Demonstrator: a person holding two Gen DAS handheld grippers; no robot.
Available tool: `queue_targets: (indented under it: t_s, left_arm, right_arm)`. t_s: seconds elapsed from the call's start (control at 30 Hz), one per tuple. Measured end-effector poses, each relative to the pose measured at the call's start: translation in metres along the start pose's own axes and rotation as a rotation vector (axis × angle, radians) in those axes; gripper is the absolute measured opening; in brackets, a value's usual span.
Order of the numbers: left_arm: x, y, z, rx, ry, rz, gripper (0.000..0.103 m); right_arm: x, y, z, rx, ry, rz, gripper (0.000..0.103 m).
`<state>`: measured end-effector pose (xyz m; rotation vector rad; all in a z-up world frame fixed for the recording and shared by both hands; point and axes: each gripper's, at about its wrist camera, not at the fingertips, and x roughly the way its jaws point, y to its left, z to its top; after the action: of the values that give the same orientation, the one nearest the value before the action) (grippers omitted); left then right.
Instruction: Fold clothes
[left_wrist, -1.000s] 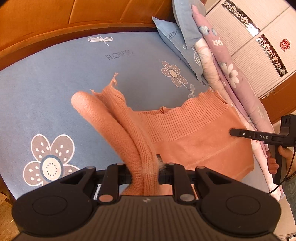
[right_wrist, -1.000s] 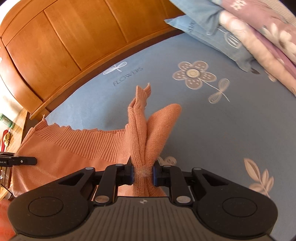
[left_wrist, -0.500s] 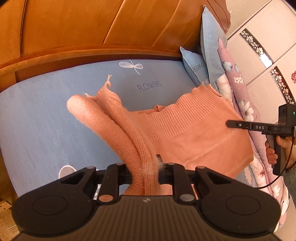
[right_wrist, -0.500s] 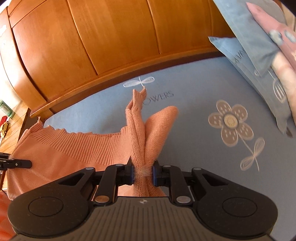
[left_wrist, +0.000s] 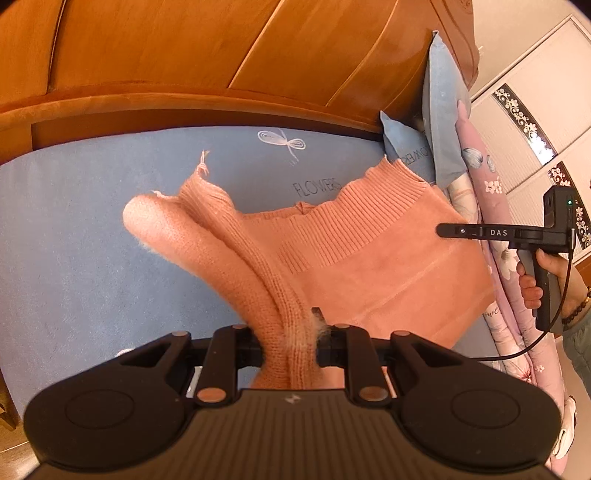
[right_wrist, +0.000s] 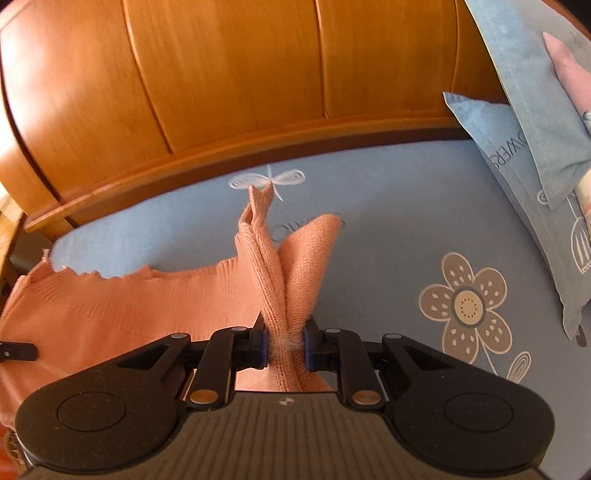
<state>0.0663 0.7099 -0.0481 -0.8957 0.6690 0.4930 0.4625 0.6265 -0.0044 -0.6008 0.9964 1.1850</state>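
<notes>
Pinching bunched corners of the orange sweater (left_wrist: 369, 258), the left gripper (left_wrist: 290, 341) and right gripper (right_wrist: 285, 343) hold its ribbed edge taut above the blue sheet (left_wrist: 74, 240) for folding

"FLOWERS" on the blue bedsheet (left_wrist: 74, 229); "DAS" on the right claw (left_wrist: 448, 232).

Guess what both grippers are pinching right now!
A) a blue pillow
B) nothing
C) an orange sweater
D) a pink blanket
C: the left gripper and the right gripper are each shut on a bunched part of the orange sweater, which hangs stretched between them above the blue sheet.
</notes>
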Motion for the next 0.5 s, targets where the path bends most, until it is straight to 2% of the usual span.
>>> queue_targets:
  t_s: [0.37,0.5]
  left_arm:
    - [0.034,0.056,-0.026,-0.088,0.122,0.070,0.019]
    - [0.047,0.081,-0.038,-0.155,0.155,0.069,0.023]
  right_arm:
    - [0.060,-0.040,-0.028,0.037,0.099,-0.103,0.020]
    - [0.082,-0.051,-0.038,0.052,0.124,-0.123,0.021]
